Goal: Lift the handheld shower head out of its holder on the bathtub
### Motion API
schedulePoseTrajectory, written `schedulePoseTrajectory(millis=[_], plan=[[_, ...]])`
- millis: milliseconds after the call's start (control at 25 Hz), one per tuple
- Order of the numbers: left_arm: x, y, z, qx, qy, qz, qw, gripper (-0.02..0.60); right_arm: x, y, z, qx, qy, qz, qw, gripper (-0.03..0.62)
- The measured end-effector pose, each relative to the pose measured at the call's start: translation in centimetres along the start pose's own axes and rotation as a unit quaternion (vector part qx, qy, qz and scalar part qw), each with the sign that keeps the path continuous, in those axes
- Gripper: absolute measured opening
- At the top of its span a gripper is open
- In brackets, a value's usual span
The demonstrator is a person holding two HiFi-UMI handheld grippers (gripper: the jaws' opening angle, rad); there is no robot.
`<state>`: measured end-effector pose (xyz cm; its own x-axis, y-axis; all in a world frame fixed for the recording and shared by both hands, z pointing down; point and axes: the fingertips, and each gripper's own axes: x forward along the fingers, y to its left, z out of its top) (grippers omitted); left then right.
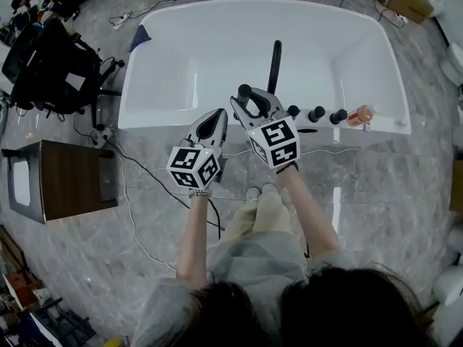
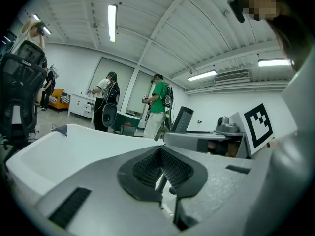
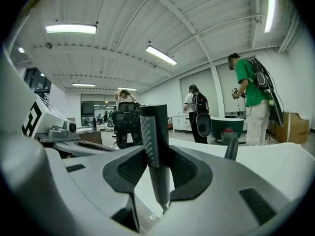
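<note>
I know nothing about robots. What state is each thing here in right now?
right tool: shut on shower head.
shower head: upright between that tool's jaws.
left tool: shut, nothing in it.
tub: no water visible inside.
spout: upright, no water running.
bottle: resting on tub's rim.
</note>
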<state>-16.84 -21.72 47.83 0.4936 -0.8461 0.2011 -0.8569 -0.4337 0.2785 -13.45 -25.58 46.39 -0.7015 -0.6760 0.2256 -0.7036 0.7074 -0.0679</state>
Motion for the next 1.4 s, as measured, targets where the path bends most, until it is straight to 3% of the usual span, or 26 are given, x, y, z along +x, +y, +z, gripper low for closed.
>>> schedulePoseTrajectory(millis=[560, 1400], plan=[[-2.6, -3.7, 5.1, 0.048, -0.025, -0.030, 0.9981, 0.005, -3.8, 1.7, 6.1, -0.015, -0.037, 0.015, 0.999, 0.135], [-6.5, -8.5, 10.2, 0.110, -0.069, -0.071, 0.9890, 0.005, -9.4, 3.9, 11.7, -0.029, -0.087, 0.026, 0.995, 0.135]])
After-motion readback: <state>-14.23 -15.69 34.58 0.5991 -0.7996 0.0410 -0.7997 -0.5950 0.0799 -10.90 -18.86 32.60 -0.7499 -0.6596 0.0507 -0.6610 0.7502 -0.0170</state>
